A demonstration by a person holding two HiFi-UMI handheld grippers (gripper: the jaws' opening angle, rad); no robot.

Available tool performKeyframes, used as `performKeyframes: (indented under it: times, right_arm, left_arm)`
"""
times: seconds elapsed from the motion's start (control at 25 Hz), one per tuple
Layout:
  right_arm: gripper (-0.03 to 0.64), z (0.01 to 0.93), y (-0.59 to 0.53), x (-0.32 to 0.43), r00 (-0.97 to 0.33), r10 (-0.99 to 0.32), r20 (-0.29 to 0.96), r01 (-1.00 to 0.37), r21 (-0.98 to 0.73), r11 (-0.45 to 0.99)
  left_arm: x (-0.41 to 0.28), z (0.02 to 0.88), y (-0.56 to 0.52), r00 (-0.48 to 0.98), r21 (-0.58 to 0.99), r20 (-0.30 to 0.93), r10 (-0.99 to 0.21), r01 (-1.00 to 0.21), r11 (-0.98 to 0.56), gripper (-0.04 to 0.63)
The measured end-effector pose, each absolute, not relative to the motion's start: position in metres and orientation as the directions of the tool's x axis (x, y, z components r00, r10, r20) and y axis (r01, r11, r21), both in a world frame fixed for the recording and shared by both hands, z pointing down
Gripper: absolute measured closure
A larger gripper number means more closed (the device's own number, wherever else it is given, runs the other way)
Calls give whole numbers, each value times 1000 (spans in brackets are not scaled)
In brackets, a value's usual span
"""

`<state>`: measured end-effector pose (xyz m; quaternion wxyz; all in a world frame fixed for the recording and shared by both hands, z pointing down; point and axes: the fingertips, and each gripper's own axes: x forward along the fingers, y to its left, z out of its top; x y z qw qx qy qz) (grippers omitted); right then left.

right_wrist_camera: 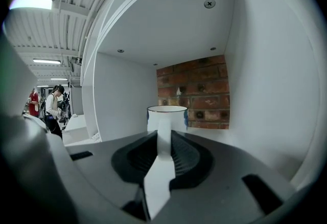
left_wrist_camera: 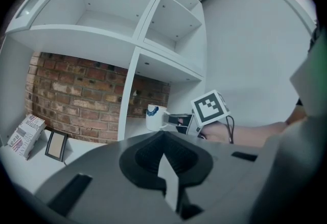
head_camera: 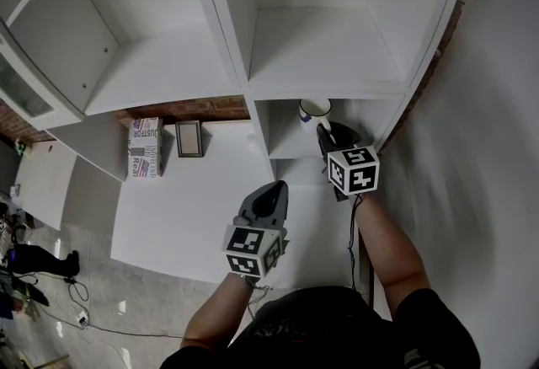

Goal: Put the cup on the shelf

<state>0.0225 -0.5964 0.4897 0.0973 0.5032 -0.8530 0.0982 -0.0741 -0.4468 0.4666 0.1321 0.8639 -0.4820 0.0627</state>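
The white cup (head_camera: 315, 112) with blue marks stands upright inside the lower right compartment of the white shelf unit (head_camera: 337, 77). My right gripper (head_camera: 323, 134) reaches into that compartment and is shut on the cup's handle. In the right gripper view the cup (right_wrist_camera: 167, 116) is straight ahead, its handle between the jaws of the right gripper (right_wrist_camera: 164, 135). The left gripper view shows the cup (left_wrist_camera: 154, 117) from the side. I cannot tell whether its base touches the shelf floor. My left gripper (head_camera: 274, 189) hovers shut and empty over the white table (head_camera: 189, 207).
A printed box (head_camera: 145, 147) and a small picture frame (head_camera: 189, 138) stand at the table's back against the brick wall (left_wrist_camera: 76, 100). A white divider panel (head_camera: 261, 127) is left of the cup. Cables lie on the floor (head_camera: 80, 308). People (right_wrist_camera: 51, 108) stand far off.
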Motion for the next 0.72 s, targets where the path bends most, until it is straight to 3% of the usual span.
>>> performKeyframes:
  times: [0.6,0.72]
  right_arm:
    - [549,494,-595,21,-451,-851,268,-885,-9,466]
    - [508,497,-594,24,-435,-857,277,-893,-11,450]
  left_arm:
    - [-82,468,-439,525,166,243,-816,-851,-498,594]
    - [-86,468,-435,522,165,243,-818,-853,-496,594]
